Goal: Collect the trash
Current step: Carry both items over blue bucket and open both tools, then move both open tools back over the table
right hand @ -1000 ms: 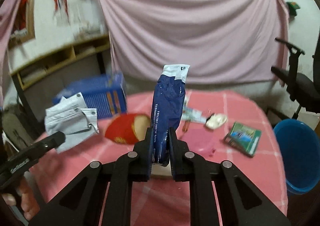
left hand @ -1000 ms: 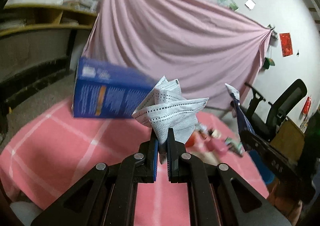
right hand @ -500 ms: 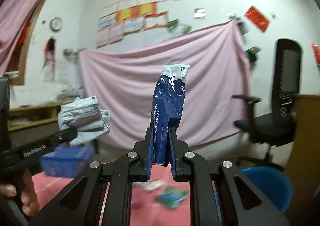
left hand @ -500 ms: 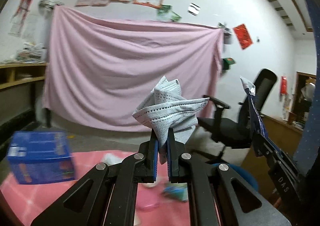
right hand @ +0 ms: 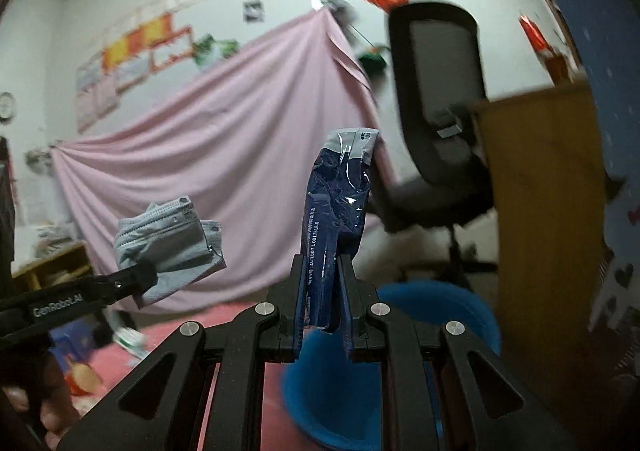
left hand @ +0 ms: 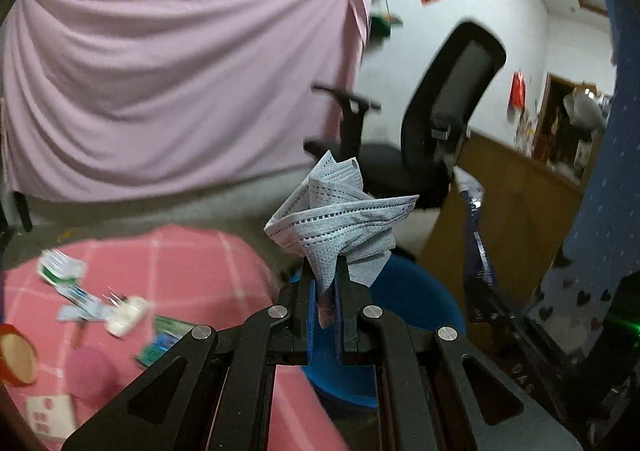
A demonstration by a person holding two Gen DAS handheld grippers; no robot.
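Observation:
My left gripper [left hand: 323, 291] is shut on a crumpled grey face mask [left hand: 340, 227] and holds it up in the air; the mask also shows in the right wrist view [right hand: 168, 239]. My right gripper [right hand: 323, 291] is shut on a dark blue foil wrapper [right hand: 336, 211], held upright; the wrapper also shows in the left wrist view [left hand: 474, 231]. A blue bin [right hand: 440, 315] sits on the floor just beyond and below both grippers, also in the left wrist view [left hand: 416, 299]. Both grippers are side by side near the bin.
A round table with a pink checked cloth [left hand: 180, 267] lies to the left, with several bits of litter [left hand: 124, 315] and a red cup [left hand: 16, 359]. A black office chair [left hand: 432, 131] and a wooden desk [right hand: 544, 211] stand behind the bin.
Both grippers have swung right, away from the table and the blue box, toward the blue bin. The mask and the wrapper stay gripped.

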